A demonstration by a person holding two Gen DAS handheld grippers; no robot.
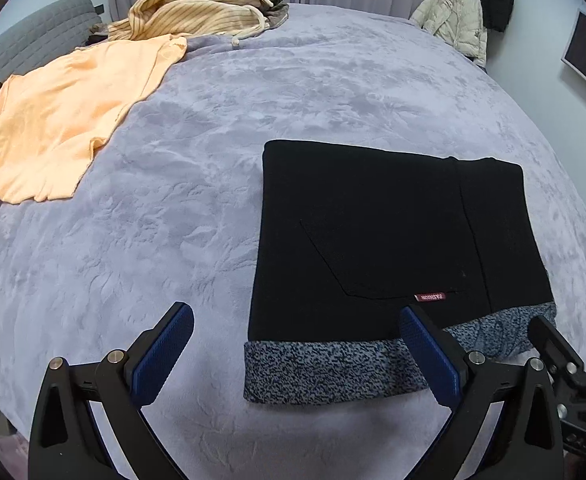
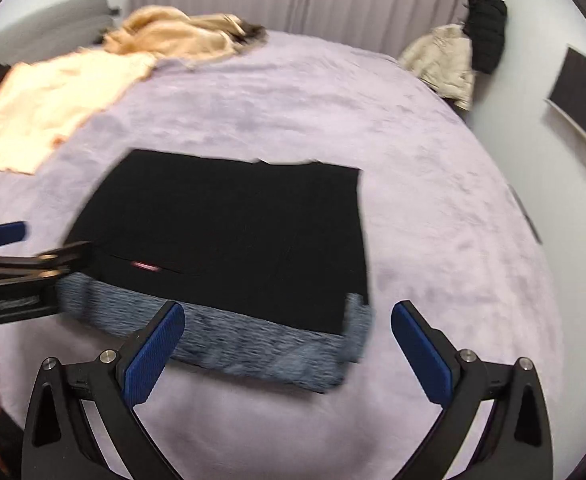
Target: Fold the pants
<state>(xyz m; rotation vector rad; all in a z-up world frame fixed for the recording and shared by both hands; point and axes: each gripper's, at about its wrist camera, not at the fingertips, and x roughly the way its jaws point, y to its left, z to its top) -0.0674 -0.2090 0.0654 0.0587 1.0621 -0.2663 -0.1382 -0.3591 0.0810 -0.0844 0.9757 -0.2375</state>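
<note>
Folded black pants with speckled grey lining (image 1: 389, 240) flat on lavender plush bed (image 1: 213, 200), orange shirt (image 1: 65, 120) and striped yellow garment (image 1: 197, 12) well apart, left claw (image 1: 297, 350) and right claw (image 2: 289, 346) both spread, empty

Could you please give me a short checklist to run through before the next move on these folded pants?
1. Left gripper open, holding nothing: ok.
2. Right gripper open, holding nothing: ok.
3. Black pants lie flat in a folded rectangle on the purple blanket: ok.
4. Speckled grey lining sticks out along the near edge, so the edges are not flush: not ok.
5. Orange shirt and striped garment lie apart from the pants: ok.
6. Layers underneath even: cannot tell.
</note>
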